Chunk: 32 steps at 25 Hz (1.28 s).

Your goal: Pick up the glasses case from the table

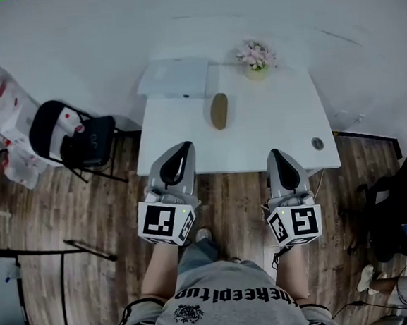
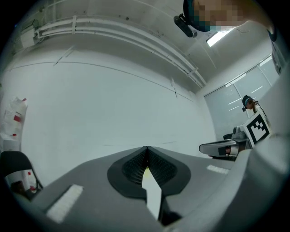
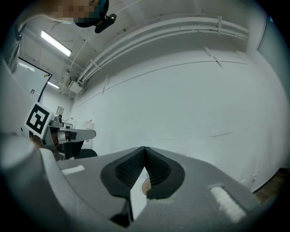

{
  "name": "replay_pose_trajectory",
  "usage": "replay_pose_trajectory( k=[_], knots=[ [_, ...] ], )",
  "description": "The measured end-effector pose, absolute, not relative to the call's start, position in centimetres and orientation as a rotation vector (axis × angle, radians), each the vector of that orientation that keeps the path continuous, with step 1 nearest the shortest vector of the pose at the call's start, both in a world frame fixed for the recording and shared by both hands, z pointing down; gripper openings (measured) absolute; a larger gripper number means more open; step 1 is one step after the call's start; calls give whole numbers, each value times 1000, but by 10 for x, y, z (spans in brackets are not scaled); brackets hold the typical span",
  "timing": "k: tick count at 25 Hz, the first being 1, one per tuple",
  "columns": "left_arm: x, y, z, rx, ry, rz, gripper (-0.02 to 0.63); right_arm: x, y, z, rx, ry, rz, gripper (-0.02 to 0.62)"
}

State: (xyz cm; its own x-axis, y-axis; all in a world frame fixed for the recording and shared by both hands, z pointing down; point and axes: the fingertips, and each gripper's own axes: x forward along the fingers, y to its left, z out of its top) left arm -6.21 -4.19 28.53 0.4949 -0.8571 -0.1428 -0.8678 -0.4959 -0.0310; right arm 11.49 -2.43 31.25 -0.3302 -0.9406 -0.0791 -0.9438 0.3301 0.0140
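Note:
The glasses case is a brown oval lying lengthwise on the white table, near its middle. My left gripper hovers at the table's near edge, to the near left of the case. Its jaws are shut and hold nothing. My right gripper hangs at the near edge further right, also shut and empty. In the left gripper view the left gripper has its tips meeting against the white wall, with the right gripper beside it. The right gripper view shows the right gripper with its tips together.
A flat white box and a small pot of pink flowers sit at the table's far side. A small round object lies near the right front corner. A black folding chair stands left of the table, and dark furniture stands on the right.

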Motion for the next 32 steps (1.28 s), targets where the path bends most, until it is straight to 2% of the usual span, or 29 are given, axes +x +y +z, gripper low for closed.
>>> replay_pose_trajectory(
  k=[19,32],
  knots=[
    [-101,-116,300,-2770,1375,195,20,72,-76,319,-1947,2424,89,3],
    [-103,-138,302,-2804,1349,212,20,71,-92,318,-1990,2414,94,4]
  ],
)
